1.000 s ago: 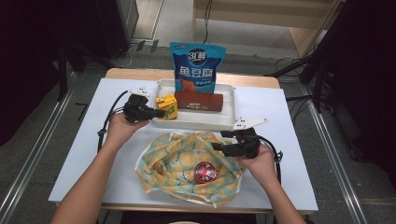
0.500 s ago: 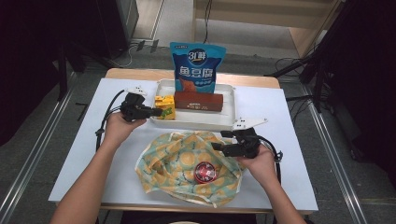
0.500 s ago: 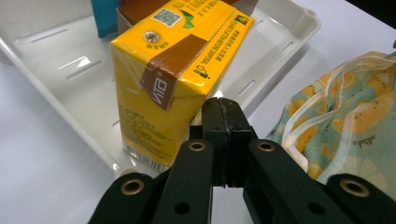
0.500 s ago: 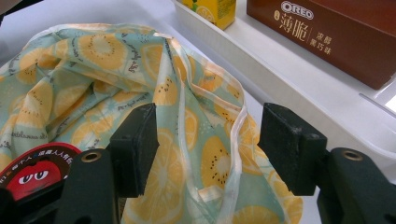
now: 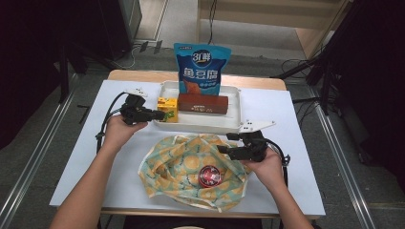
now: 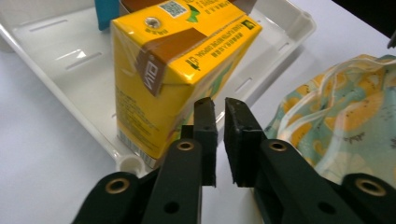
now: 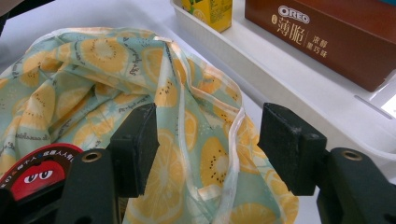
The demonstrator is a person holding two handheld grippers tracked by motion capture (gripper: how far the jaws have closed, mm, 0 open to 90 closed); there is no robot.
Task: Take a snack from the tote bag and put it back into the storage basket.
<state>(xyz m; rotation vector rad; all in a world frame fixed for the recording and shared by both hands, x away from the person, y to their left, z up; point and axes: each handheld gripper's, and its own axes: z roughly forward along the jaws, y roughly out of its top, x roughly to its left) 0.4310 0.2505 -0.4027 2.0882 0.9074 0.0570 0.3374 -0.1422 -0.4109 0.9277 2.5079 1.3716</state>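
**Two grippers, a yellow juice box and a lemon bag**

On the left of the table, the left gripper (image 5: 157, 115) points at the yellow juice box (image 5: 167, 109). The box stands up in the left end of the white tray (image 5: 233, 125). In the left gripper view, the jaws have just been opening a little. There is only a thin gap between them, and nothing is in it. The tips sit just beside the near corner of the juice box (image 6: 180, 70), close to the tray's rim.

In the middle of the tray lies a long brown cookie box (image 5: 203, 103). Behind it stands a tall blue snack bag (image 5: 201, 68).

In front of the tray lies a soft cloth bag (image 5: 179, 162) with lemon slices printed on it. A round red and black tin (image 5: 209, 175) rests on it.

On the right, the right gripper (image 5: 224, 143) is over the edge of the cloth bag. In the right gripper view its jaws stand wide apart, with the bag's rim (image 7: 233, 135) below them. They hold nothing.
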